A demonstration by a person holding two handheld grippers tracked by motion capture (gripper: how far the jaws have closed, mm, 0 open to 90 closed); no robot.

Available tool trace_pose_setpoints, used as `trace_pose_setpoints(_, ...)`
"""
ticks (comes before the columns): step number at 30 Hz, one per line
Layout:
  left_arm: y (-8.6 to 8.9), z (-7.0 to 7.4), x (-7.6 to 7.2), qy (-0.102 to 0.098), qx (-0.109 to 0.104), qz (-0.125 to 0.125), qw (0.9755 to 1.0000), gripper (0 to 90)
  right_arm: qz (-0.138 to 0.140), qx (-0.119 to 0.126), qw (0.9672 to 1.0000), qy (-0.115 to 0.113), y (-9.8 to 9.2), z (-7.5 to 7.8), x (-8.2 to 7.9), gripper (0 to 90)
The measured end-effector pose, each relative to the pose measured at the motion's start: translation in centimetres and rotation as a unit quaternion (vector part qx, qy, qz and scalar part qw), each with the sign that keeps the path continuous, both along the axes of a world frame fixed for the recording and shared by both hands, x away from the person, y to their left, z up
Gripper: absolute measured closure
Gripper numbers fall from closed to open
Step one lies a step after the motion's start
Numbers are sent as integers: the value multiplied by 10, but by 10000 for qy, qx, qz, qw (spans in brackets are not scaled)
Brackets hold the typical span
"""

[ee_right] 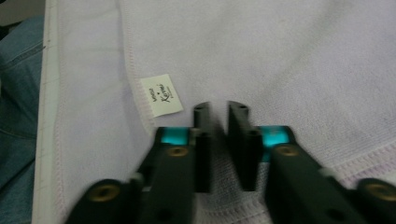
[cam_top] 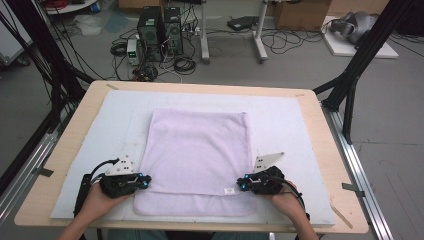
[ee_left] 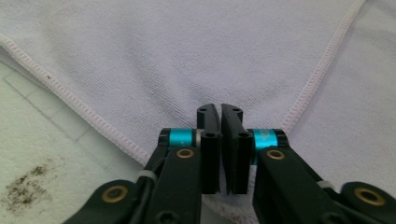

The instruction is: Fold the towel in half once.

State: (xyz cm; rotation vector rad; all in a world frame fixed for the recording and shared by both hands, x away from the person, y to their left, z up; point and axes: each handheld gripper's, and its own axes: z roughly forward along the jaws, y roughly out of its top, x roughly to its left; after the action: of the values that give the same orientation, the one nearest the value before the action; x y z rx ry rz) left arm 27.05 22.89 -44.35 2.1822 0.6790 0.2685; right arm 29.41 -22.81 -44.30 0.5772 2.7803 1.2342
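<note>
Pinching folded lilac towel (cam_top: 197, 155) corners, left hand-held gripper (cam_top: 146, 182), right hand-held gripper (cam_top: 240, 184)

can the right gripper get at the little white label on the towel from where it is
Probably yes. The right gripper sits on the lavender towel with its jaws shut, and the white label lies just beside them on the hem, with nothing covering it.

Both hands reach in from the near edge of the bench (cam_top: 320, 130). The left gripper (cam_top: 145, 181) and right gripper (cam_top: 241, 184) lie low, pointing inward, fingers (ee_left: 208, 140) pressed nearly together.
</note>
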Motion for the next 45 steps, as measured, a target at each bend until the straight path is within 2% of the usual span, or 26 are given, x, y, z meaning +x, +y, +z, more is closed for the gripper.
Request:
trace_pose_setpoints(3, 0, 2, -3, -91, 0, 45, 9999, 879, 28, 6, 10000, -16, 0, 2, 0, 874)
trace_pose_setpoints(5, 2, 6, -5, -145, -76, 103, 9998, 881, -25, 104, 9999, -54, -2, 6, -1, 875)
trace_pose_setpoints(11, 7, 27, -9, -318, -314, 114, 9989, 881, -35, 342, 9991, -229, -6, 26, -8, 876)
trace_pose_setpoints(13, 7, 32, -11, -375, -312, 93, 9988, 880, -48, 438, 9985, -323, -7, 34, -9, 876)
trace_pose_setpoints(16, 8, 36, -16, -412, -329, 55, 9986, 880, -25, 486, 9982, -349, -9, 41, -14, 876)
trace_pose_setpoints(20, 7, 33, -29, -393, -351, 15, 9986, 880, 10, 488, 9983, -324, -12, 40, -26, 876)
trace_pose_setpoints(25, 6, 28, -48, -380, -258, -120, 9989, 880, 25, 509, 9982, -303, -16, 35, -44, 876)
trace_pose_setpoints(28, 7, 23, -57, -315, -223, -190, 9991, 879, 38, 522, 9983, -242, -18, 31, -52, 875)
trace_pose_setpoints(30, 6, 17, -59, -199, -170, -264, 9993, 873, 58, 435, 9989, -142, -17, 24, -54, 863)
trace_pose_setpoints(31, 6, 12, -60, -117, -115, -305, 9994, 852, 78, 404, 9991, -90, -16, 19, -53, 813)
trace_pose_setpoints(32, 6, 10, -59, -102, -85, -306, 9994, 790, 25, 337, 9994, 9, -16, 14, -52, 758)
trace_pose_setpoints(34, 7, 7, -58, -48, -145, -258, 9996, 731, -7, 409, 9992, 41, -15, 11, -50, 736)
trace_pose_setpoints(38, 9, 4, -51, -40, -108, -139, 9998, 738, -88, 414, 9991, 15, -14, 12, -41, 707)
trace_pose_setpoints(41, 10, 5, -46, -82, -209, -29, 9997, 726, -130, 399, 9991, -16, -12, 13, -35, 681)
trace_pose_setpoints(45, 10, 9, -34, -143, -305, 172, 9993, 665, -263, 423, 9987, -78, -10, 15, -20, 651)
